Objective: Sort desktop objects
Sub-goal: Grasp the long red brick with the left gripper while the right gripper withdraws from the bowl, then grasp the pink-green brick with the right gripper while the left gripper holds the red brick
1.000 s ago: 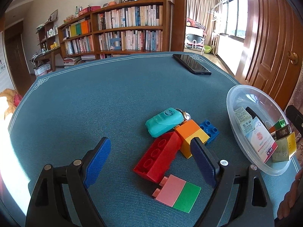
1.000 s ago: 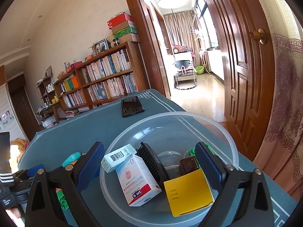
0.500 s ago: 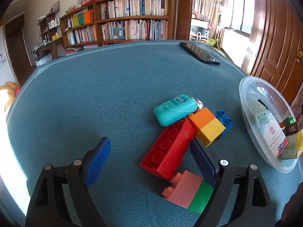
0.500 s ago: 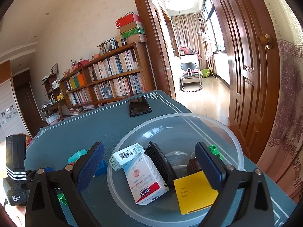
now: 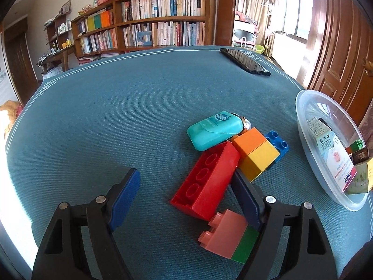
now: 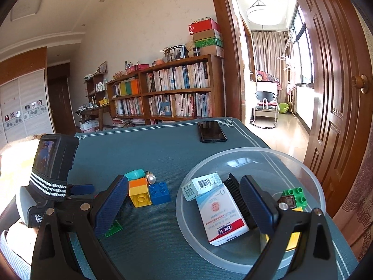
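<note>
In the left wrist view a red brick [image 5: 206,179] lies on the blue cloth between the tips of my open left gripper [image 5: 186,191], nearer the right finger. Beside it lie a teal case [image 5: 214,129], an orange-and-yellow block [image 5: 256,152], a blue brick [image 5: 277,143] and a pink-and-green block [image 5: 229,236]. My right gripper [image 6: 184,200] is open and empty above the near rim of the clear bowl [image 6: 310,175], which holds a white box [image 6: 221,219], a black comb and small items.
A black phone [image 5: 244,61] lies at the table's far right; it also shows in the right wrist view [image 6: 211,131]. The bowl [image 5: 303,126] sits at the table's right edge. A bookshelf [image 5: 149,30] and a wooden door [image 6: 333,93] stand beyond the table.
My left gripper has moved forward and down toward the red brick. My right gripper has pulled back and risen above the bowl, so the blocks now show to its left.
</note>
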### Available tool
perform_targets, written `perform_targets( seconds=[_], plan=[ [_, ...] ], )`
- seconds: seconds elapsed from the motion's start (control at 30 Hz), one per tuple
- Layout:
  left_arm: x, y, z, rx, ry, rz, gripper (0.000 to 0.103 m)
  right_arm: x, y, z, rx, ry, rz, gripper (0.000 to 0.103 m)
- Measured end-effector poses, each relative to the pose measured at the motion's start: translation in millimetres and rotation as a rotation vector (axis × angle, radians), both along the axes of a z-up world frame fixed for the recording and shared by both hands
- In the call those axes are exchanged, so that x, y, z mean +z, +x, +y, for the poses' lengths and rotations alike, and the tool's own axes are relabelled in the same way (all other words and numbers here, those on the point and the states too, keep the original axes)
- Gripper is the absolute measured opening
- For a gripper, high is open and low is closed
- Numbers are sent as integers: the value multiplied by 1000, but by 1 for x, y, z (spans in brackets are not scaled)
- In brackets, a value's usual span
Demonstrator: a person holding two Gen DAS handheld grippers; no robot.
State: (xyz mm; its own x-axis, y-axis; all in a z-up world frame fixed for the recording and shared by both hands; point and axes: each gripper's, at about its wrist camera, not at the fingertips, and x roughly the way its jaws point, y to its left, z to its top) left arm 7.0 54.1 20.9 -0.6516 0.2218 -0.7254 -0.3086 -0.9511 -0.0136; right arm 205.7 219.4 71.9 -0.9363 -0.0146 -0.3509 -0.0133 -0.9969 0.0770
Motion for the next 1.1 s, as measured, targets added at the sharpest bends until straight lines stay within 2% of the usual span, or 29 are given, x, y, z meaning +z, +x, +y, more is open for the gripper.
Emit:
perform_targets(
  seconds=[0.1,0.23,0.33,0.47,0.5,0.53,0.63,0.97,1.1],
  plan=[
    [2,2,3,-30,10,0,61,-3,0,-9,67,-4,-21,98],
    [4,7,8,-47,-17,26,42,-10,-2,-18,148,-29,-67,98],
    [6,7,5,-24,-34,38,39,-15,-3,-23,190,-34,-87,98],
    [7,-1,-7,8,-9,19,39,-20,-3,-25,223,-44,-113,98],
    [7,-1,-9,14,-5,17,37,-21,-4,-26,231,-49,-120,98],
    [7,-1,-10,17,-1,16,30,-22,-4,-26,239,-54,-126,98],
    [7,-2,-16,28,5,12,25,-25,-4,-29,259,-60,-142,98],
    [24,4,-39,79,83,38,25,-30,-8,-44,327,-32,-182,98],
    [28,4,-49,107,108,44,25,-36,-13,-46,356,-53,-219,98]
  ],
)
